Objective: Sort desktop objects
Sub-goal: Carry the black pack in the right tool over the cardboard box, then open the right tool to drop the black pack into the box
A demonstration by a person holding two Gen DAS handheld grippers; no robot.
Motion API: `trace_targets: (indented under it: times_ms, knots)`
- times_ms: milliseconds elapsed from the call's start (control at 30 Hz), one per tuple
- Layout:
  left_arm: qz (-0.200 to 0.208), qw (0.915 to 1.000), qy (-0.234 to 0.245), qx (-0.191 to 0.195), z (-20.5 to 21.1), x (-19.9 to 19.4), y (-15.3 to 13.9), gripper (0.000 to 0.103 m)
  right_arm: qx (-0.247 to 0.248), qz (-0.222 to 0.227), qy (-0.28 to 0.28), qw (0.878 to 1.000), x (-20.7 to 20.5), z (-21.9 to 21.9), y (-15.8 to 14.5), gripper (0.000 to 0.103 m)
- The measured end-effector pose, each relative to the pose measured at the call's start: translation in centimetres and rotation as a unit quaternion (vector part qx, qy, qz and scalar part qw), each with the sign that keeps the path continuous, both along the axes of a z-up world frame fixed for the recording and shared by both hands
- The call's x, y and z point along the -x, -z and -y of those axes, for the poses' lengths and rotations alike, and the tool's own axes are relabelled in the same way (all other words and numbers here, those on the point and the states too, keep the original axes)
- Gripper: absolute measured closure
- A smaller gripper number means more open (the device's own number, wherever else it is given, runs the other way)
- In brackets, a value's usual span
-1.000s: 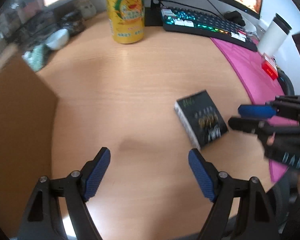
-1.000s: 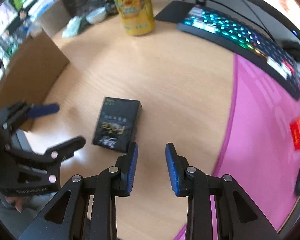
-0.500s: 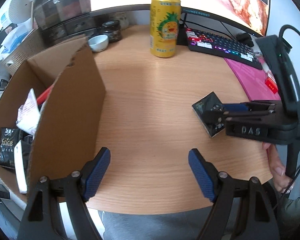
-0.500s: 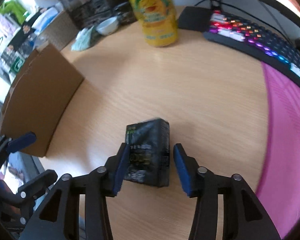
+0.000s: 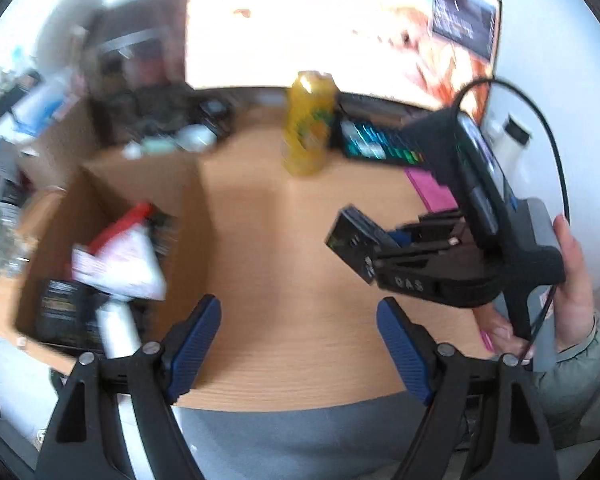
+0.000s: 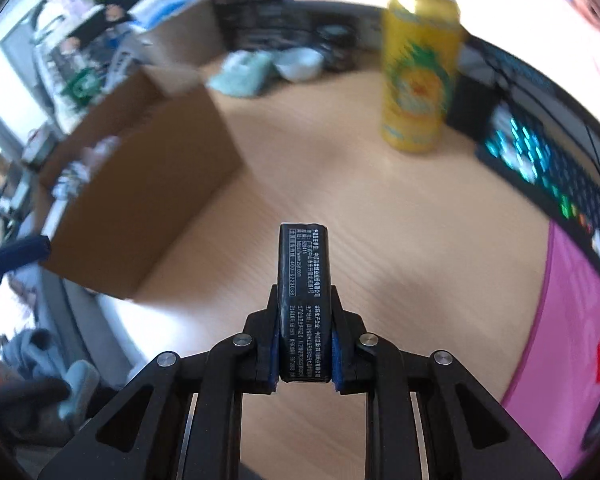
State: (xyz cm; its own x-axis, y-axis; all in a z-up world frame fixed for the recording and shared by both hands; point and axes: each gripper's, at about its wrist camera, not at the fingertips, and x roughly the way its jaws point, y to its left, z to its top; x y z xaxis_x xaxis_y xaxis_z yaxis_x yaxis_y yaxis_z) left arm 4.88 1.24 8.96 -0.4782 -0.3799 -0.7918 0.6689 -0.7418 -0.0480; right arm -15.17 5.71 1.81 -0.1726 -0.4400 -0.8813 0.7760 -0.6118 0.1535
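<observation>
A small black box [image 6: 305,280] with white print stands on edge between the blue pads of my right gripper [image 6: 305,354], which is shut on it and holds it above the wooden desk [image 6: 360,208]. In the left wrist view the same black box [image 5: 350,236] hangs at the tip of the right gripper [image 5: 370,254], with a person's hand [image 5: 572,280] on its handle. My left gripper [image 5: 300,340] is open and holds nothing, over the desk's front edge. An open cardboard box [image 5: 112,184] at the left holds several packets.
A tall yellow can [image 6: 420,68] stands at the back of the desk. A lit keyboard [image 6: 548,168] and a pink mat [image 6: 572,312] lie to the right. A monitor [image 5: 320,28], a white bowl [image 6: 298,62] and clutter line the back. A white cup [image 5: 514,140] stands far right.
The right gripper went from straddling the flat black box to shut on it, and lifted it on edge off the desk. The left gripper rose and drew back, showing more of the cardboard box.
</observation>
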Motion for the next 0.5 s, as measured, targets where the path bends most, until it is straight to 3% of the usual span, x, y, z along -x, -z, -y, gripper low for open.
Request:
trace_targets:
  times_ms: [133,300,500]
  knots:
    - [-0.008,0.9942,-0.096,0.048,1.8,-4.4,-2.4,0.021,0.027,-0.011,-0.077,0.997,-2.4,4.3,-3.4,0.083]
    - [-0.008,0.9744,-0.221,0.043,4.5,-10.3,-1.9,0.021,0.044,-0.03,-0.156,0.986,-5.6,10.1,-6.1,0.083]
    - [0.016,0.9633,-0.263,0.053,4.2,-12.4,-1.8,0.021,0.05,-0.025,-0.192,0.98,-6.8,15.2,-6.2,0.08]
